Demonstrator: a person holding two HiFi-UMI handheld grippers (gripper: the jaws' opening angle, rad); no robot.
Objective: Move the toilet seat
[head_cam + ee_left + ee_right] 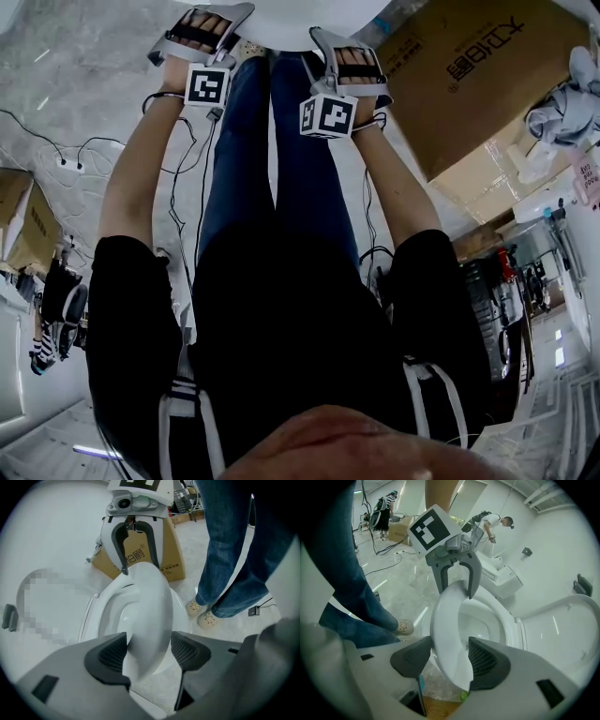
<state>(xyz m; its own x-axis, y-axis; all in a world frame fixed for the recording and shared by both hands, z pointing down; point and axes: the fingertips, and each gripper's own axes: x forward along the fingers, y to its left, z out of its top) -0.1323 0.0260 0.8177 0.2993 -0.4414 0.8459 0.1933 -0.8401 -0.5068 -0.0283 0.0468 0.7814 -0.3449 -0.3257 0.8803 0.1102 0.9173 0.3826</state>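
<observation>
Toilet seat [147, 602] gripped by left tool [149, 651] and right tool [446, 656], box [487, 84] print unclear.

Overhead downward, close opposed views, sharing toilet seat [145, 616]

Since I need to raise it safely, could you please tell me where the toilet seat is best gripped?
Grip the toilet seat on its thin front rim, coming from the bowl's front, one finger on each face. The ring is flat and narrow there. The left gripper and right gripper are each shut on it so.
</observation>
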